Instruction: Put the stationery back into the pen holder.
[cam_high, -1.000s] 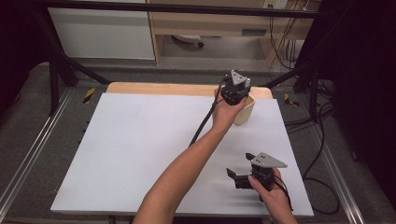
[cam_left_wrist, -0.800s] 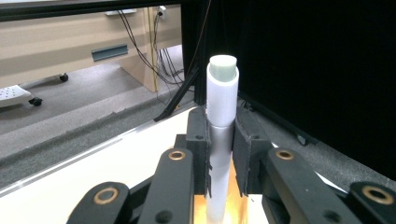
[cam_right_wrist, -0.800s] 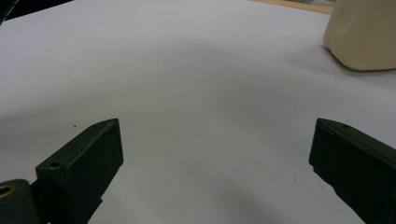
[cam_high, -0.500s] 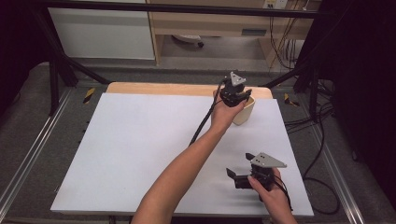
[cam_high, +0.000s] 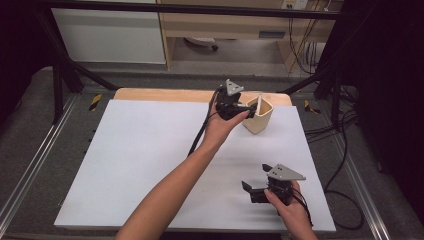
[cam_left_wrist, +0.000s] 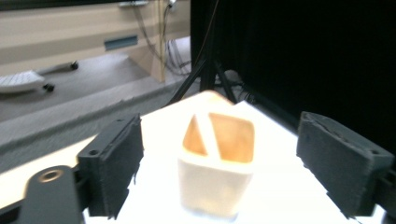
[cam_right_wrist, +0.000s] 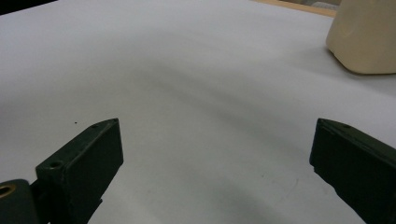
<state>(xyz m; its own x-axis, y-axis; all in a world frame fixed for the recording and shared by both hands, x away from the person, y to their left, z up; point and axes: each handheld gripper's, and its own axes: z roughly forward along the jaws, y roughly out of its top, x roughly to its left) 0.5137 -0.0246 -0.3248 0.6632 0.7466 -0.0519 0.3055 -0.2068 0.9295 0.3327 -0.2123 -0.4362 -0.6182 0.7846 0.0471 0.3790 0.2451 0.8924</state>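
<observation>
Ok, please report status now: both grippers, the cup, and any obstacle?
Left gripper open, jaws just opened, backed off the cream cup. White stick leans inside the cup. Right gripper open, empty, low over the white table. Nothing in the way.

table top (cam_high: 135, 165): big white sheet, wood strip showing along the 12 o'clock edge
floor (cam_high: 30, 130): grey carpet w/ metal rails at 3 and 9
cabinet (cam_high: 107, 35): white, up at 11 o'clock
cables (cam_high: 345, 150): black, trailing down the 3 o'clock side
frame legs (cam_high: 65, 75): black, at 10 and 2
</observation>
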